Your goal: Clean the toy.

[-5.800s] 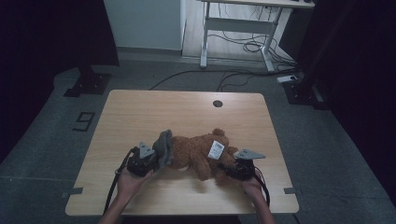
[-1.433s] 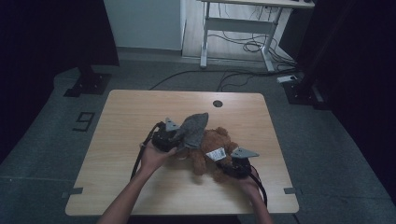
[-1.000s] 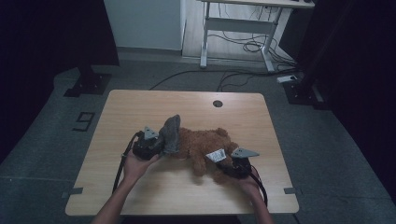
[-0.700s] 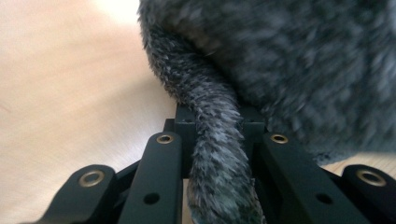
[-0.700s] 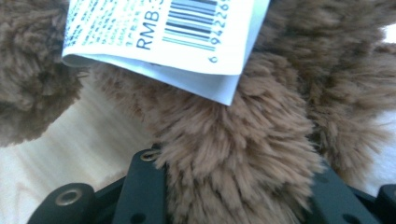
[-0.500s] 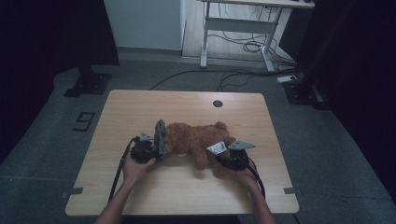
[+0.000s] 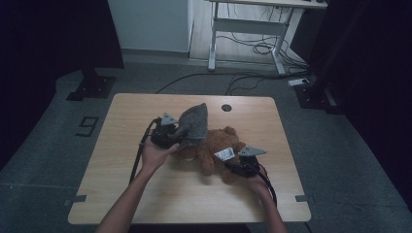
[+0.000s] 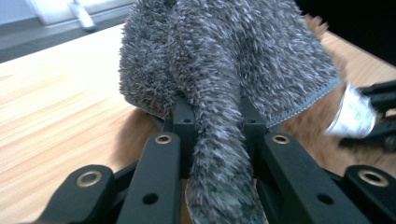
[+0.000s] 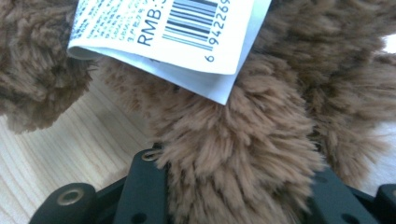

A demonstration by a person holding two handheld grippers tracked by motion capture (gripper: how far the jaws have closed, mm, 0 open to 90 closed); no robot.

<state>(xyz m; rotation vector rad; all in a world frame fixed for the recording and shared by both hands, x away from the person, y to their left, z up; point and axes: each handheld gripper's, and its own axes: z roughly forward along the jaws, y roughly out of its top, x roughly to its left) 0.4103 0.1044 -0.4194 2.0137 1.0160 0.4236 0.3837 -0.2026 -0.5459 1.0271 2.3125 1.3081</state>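
A brown teddy bear (image 7: 216,145) lies on the wooden table (image 7: 136,194), a white barcode tag (image 7: 224,154) on it. My left gripper (image 7: 170,136) is shut on a grey fuzzy cloth (image 7: 194,124), which hangs raised over the bear's left end. In the left gripper view the cloth (image 8: 224,60) is pinched between the jaws of the left gripper (image 8: 215,112) and drapes forward. My right gripper (image 7: 238,167) is shut on a furry limb of the bear. In the right gripper view that limb (image 9: 233,149) sits between the jaws of the right gripper (image 9: 233,182), below the tag (image 9: 177,28).
A round cable hole (image 7: 226,107) sits near the table's far edge. Black cables trail from both grippers toward the near edge. Beyond the table, a white desk frame (image 7: 243,29) stands on the grey floor with loose cables under it.
My left gripper has risen and swung right and away with the grey cloth, which now stands higher over the bear. The right gripper has stayed on the bear's limb.
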